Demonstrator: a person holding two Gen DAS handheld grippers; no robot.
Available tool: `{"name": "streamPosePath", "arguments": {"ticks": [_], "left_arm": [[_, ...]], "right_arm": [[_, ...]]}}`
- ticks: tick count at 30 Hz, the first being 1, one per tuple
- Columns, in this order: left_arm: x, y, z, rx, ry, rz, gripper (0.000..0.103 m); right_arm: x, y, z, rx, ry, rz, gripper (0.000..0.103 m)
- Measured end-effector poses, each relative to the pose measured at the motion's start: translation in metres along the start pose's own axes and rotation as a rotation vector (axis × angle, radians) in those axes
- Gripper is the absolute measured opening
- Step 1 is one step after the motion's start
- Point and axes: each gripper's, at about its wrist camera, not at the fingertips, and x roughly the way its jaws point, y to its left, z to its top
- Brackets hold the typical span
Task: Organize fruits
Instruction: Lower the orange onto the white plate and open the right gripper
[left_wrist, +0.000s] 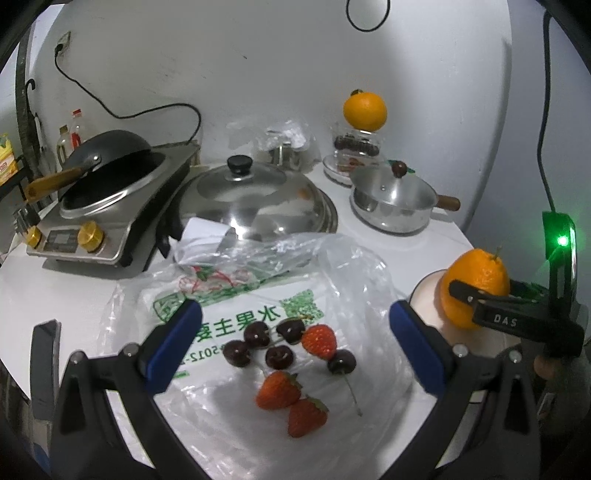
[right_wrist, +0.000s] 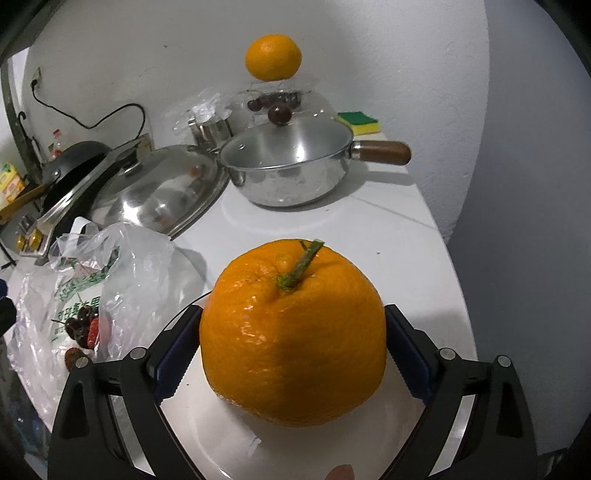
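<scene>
Right gripper pads clamp orange at both sides, stem end up, tilted slightly away, fruit sitting on white plate. Left gripper spread wide, holding nothing, over cherries and strawberries on plastic bag.
</scene>
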Motion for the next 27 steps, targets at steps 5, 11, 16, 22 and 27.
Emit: {"name": "streamPosePath", "arguments": {"ticks": [5,11,16,22,27], "left_arm": [[-0.006,0.006,-0.002,-0.013,-0.001,-0.006,0.102],[-0.022,0.011,-0.003,-0.014,-0.031,-0.011,0.102],[-0.033,0.023,-0.007,-0.028,-0.040,0.001,0.102],[-0.046,0.041,-0.015,-0.040,-0.051,0.011,0.102],[-0.055,0.057,-0.021,-0.059,-0.059,0.018,0.102]], "right_arm": [[-0.029,0.009,0.007,-0.053,-0.140,-0.038,0.096],[-0.041,0.022,0.012,-0.077,-0.147,-0.020,0.096],[-0.054,0.037,0.007,-0.081,-0.153,-0.011,0.096],[-0.070,0.054,0.007,-0.082,-0.176,0.000,0.096],[-0.083,0.070,0.005,-0.094,-0.206,0.004,0.096]]}}
